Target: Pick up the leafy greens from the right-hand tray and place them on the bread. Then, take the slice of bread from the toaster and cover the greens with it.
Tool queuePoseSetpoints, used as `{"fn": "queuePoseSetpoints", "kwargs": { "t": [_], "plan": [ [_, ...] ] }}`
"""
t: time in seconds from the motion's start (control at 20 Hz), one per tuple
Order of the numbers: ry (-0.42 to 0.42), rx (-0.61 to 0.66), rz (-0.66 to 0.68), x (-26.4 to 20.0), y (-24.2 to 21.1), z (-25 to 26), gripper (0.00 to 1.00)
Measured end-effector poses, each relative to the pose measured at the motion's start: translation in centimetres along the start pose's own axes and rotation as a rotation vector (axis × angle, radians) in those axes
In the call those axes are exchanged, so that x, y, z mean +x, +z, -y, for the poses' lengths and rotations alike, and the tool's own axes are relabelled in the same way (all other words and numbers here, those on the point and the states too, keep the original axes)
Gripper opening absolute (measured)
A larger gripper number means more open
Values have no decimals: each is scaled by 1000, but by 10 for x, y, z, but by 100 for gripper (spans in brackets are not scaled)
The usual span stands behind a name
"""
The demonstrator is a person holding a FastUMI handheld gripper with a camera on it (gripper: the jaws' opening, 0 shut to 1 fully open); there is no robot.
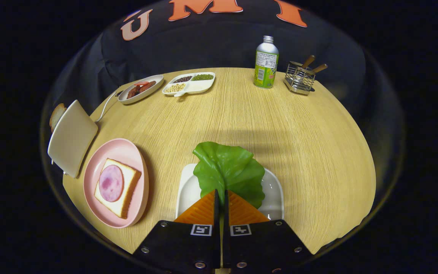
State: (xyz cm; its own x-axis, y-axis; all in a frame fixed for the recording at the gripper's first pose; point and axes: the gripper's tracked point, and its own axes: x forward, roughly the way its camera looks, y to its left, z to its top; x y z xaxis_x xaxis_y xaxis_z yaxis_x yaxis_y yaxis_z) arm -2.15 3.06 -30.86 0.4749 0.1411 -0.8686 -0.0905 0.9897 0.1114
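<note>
Leafy greens (228,169) pinched between closed tongs (221,196) over white tray (274,190).

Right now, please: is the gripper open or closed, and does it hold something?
Gripper: closed, its two fingers pinching the near edge of the green leaf over the white tray.
</note>
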Motion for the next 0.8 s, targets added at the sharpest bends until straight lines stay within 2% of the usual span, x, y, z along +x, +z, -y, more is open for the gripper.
{"fn": "queuePoseSetpoints", "kwargs": {
  "t": [0.35,0.8],
  "plan": [
    [148,36,136,-39,34,-37,3],
    [297,-43,158,-47,41,-112,3]
  ]
}}
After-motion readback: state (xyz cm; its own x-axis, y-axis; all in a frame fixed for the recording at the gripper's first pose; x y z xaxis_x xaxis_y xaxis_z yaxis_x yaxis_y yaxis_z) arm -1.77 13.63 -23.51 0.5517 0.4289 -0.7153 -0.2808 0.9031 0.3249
